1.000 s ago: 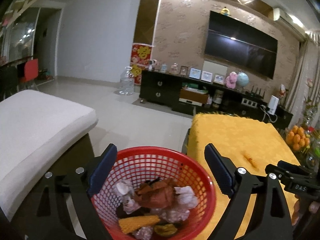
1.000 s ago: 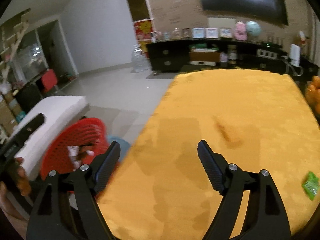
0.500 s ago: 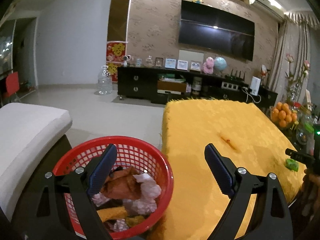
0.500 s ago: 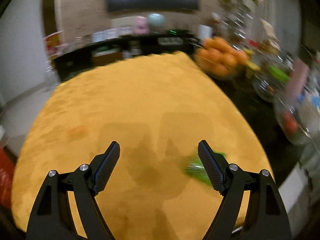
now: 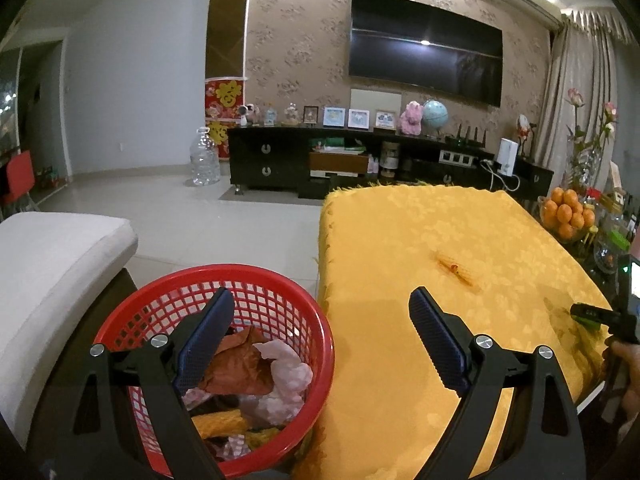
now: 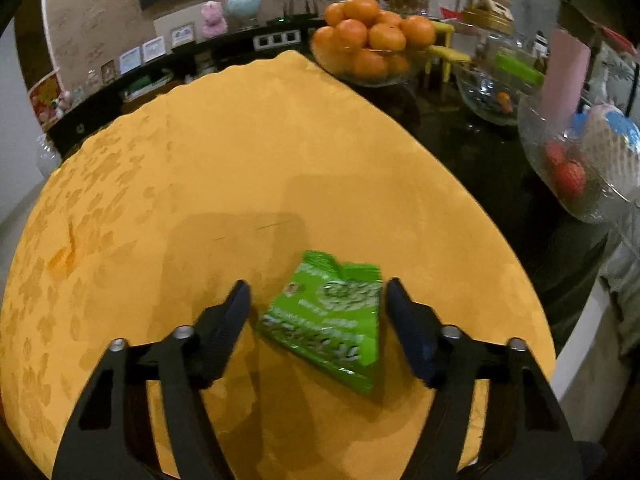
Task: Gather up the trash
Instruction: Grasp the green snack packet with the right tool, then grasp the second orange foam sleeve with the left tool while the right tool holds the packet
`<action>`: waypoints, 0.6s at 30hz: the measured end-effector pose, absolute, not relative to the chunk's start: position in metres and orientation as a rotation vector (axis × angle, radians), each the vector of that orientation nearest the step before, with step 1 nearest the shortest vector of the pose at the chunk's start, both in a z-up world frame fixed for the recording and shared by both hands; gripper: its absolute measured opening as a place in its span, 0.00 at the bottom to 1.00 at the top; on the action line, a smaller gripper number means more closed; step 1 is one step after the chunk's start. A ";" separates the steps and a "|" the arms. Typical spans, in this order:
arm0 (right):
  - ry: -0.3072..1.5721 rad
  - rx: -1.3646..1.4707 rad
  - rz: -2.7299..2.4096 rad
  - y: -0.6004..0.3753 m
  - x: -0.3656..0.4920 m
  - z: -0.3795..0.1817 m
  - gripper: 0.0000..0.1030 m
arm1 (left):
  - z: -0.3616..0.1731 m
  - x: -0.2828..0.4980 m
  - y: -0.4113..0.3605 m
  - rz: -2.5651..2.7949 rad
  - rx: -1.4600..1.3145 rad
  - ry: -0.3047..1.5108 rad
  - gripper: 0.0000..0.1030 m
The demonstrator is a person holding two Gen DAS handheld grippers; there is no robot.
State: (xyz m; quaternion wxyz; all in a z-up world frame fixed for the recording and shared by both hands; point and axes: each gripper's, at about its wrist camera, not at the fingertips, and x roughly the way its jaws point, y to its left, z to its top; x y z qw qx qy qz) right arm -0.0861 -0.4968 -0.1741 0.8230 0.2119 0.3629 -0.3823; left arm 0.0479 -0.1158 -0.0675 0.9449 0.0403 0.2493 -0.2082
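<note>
A green snack packet (image 6: 328,320) lies flat on the yellow tablecloth (image 6: 240,140) near the table's right edge. My right gripper (image 6: 317,284) points down over it, jaws closing, with the packet between them; the right pad is at the packet's edge and the left pad stands apart. My left gripper (image 5: 320,296) is open and empty, hanging over the gap between the red mesh basket (image 5: 280,304) and the table. The basket holds a brown leaf (image 5: 240,364), crumpled tissue and other scraps. An orange scrap (image 5: 456,270) lies mid-table.
A glass bowl of oranges (image 6: 368,44) and other glass bowls (image 6: 488,96) stand on the dark surface right of the table. A white cushioned seat (image 5: 48,264) is left of the basket. A black TV cabinet (image 5: 360,160) and a water bottle (image 5: 204,158) stand at the far wall.
My right gripper swung from the table's left side across to its right, dipped down over the green packet, and its jaws narrowed. The left gripper shifted right, so the basket now sits lower left.
</note>
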 end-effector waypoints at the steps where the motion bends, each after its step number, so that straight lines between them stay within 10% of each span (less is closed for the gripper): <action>1: 0.774 0.439 -0.809 -0.494 -0.085 -0.174 0.55 | -0.068 0.048 -0.116 -0.424 0.080 0.509 0.83; 18: 0.730 0.380 -0.656 -0.463 -0.064 -0.148 0.46 | -0.070 0.049 -0.117 -0.426 0.091 0.523 0.83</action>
